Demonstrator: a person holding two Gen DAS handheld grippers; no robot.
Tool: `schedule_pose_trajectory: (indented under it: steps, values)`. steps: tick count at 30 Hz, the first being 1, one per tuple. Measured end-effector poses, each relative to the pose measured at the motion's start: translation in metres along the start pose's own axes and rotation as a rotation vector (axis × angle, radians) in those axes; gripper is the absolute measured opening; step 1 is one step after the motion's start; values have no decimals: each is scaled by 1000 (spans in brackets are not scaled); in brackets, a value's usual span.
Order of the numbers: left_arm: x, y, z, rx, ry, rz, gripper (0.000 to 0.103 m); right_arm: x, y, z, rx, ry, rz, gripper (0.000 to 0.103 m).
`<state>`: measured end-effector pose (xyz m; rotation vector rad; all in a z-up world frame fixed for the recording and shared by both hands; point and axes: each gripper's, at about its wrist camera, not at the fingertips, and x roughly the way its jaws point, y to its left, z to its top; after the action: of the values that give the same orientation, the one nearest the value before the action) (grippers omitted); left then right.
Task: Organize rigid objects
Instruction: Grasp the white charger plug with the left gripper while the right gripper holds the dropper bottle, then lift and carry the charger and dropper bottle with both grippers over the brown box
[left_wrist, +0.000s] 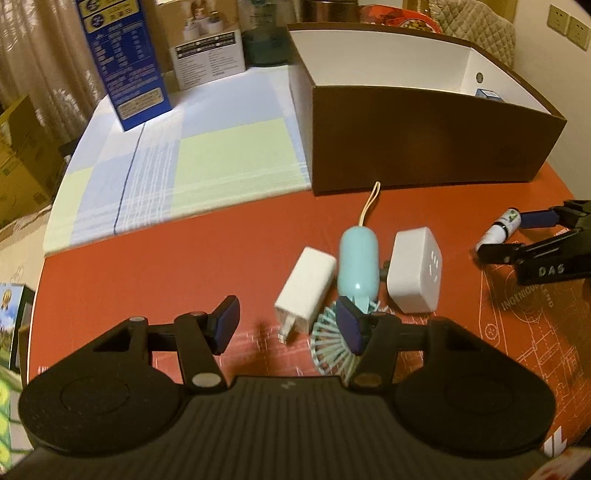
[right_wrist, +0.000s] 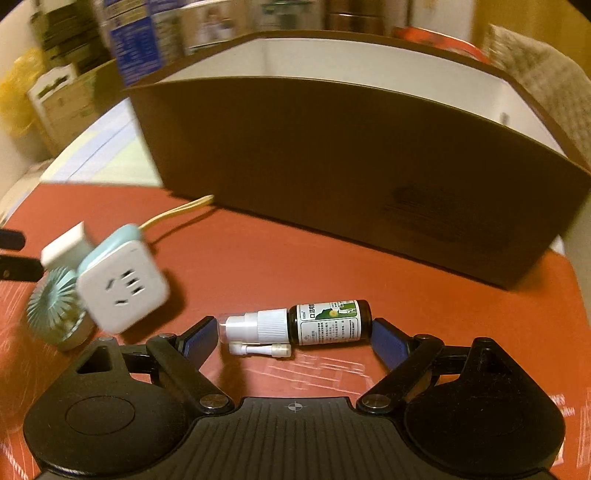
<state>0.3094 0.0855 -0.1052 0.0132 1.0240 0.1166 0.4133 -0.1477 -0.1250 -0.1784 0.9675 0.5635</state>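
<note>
Left wrist: gripper (left_wrist: 288, 325) hides fan (left_wrist: 334, 350).

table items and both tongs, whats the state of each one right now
spray bottle: lying on its side between the right tongs, not gripped
mini fan: lying flat
white charger: lying flat, untouched
socket cube: resting on the mat
brown box: open-topped
left tongs: open, holding nothing

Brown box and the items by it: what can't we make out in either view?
- Brown box contents: near wall hides the floor; left wrist view shows only one blue item's top.
- Mini fan head: left wrist view, behind a finger pad.
- Spray bottle label: right wrist view, too small.
</note>
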Motion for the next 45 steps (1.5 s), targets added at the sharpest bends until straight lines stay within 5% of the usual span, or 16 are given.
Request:
schedule_pose_trajectory:
  steps: [12,18,45]
  values:
    - [33,3,19,56,63,-74,45,-14,-26,-8,117,-5,-73,86]
    - [43,2,20,75,84,-95,22,-21,-33,-13,157,-6,-101,86]
    - [44,21,5,-32,103,31,22,-34,-30,-16,165,-12,-112,86]
